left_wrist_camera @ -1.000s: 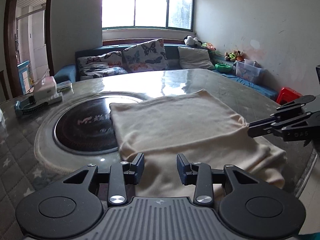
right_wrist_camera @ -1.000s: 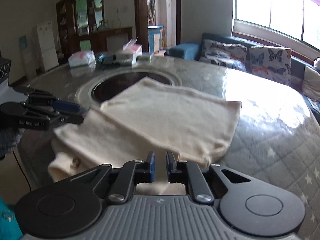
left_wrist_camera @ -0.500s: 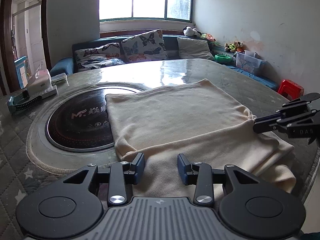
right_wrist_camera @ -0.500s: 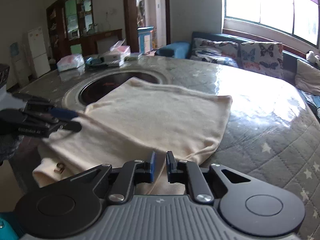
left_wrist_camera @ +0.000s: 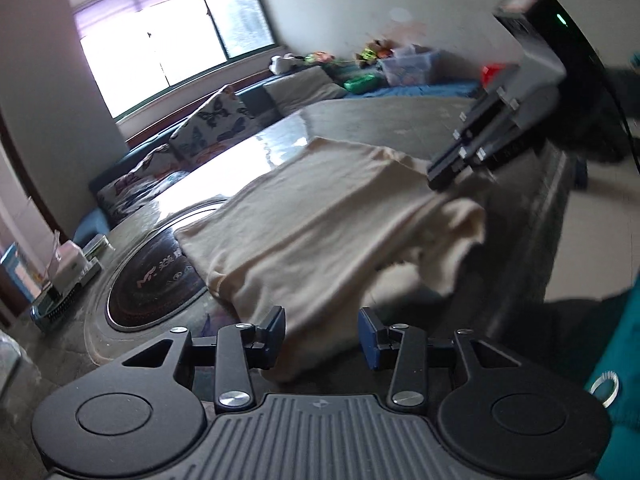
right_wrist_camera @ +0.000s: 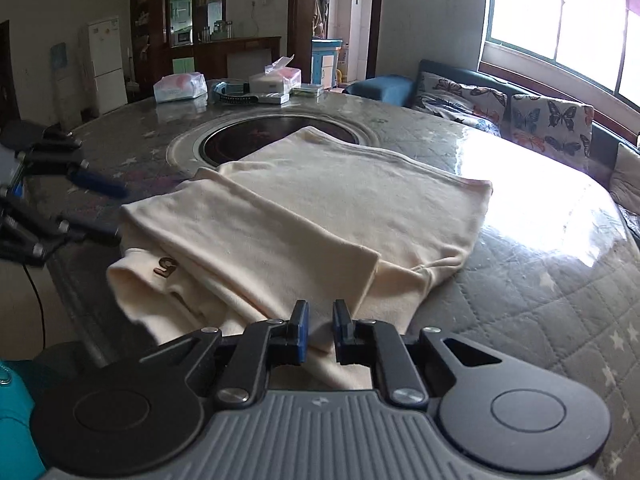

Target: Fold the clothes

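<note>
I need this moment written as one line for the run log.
task: fold clothes | left hand-held gripper: open, empty | right hand-held gripper: shut on cream garment edge | garment: partly folded on table

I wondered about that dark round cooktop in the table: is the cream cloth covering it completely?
No. In the right wrist view the cream cloth overlaps only the near edge of the cooktop; most of its dark surface shows.

A cream garment (right_wrist_camera: 320,216), folded into overlapping layers, is spread flat just ahead of the right gripper's fingers (right_wrist_camera: 300,330), with its near hem gathered between them. A small brown logo (right_wrist_camera: 166,266) is seen on the lowest layer, left of those fingers. Ahead of the left gripper's fingers (left_wrist_camera: 272,330), the near edge is draped loosely and blurred.
</note>
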`<state>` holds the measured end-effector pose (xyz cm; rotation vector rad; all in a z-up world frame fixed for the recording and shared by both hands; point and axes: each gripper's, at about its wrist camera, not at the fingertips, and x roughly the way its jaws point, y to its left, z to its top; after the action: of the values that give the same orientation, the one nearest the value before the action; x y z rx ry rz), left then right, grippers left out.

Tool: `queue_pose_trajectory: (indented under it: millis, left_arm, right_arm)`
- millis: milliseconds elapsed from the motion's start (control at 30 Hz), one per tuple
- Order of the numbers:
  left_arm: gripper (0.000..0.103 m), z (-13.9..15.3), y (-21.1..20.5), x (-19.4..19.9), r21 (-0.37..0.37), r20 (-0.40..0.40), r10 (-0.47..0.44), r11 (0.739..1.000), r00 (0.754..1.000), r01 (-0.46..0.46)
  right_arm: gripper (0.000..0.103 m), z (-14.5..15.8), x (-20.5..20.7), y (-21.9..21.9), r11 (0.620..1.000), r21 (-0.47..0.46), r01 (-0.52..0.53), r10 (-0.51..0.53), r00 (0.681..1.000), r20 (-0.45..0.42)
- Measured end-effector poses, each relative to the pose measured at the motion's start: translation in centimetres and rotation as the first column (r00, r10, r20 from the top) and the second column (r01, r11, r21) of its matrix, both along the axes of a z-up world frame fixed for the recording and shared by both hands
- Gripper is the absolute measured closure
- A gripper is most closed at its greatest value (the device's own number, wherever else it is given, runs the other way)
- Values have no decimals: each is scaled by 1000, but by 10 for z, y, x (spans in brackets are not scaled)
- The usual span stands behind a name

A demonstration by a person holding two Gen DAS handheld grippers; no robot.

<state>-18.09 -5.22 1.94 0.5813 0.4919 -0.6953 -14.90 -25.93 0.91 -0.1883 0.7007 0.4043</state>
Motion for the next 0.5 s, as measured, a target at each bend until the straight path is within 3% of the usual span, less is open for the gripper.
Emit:
queue_pose_trajectory:
  millis: [200, 367, 400, 467, 500]
  left_arm:
    - [58, -16, -19, -8, 47, 56, -71, 997, 996, 68]
    - [59, -20, -30, -7, 26, 84, -94, 995, 992, 93]
    - [61, -20, -31, -6, 18, 83, -94, 996, 992, 93]
    - [82, -20, -32, -2, -3, 74, -90, 996, 993, 90]
    - [85, -19, -32, 1, -21, 63, -82, 996, 995, 84]
  right_arm:
    - [84, 11, -10, -5, 1000, -18, 12, -12, 1000, 15]
    - [79, 17, -22, -3, 998, -64, -14, 16, 999, 30]
    - [75, 18, -26, -2, 996, -81, -26, 29, 999, 31]
    - [71, 18, -31, -1, 994, -103, -45, 49, 998, 33]
    - [69, 18, -36, 2, 989, -132, -63, 69, 997, 36]
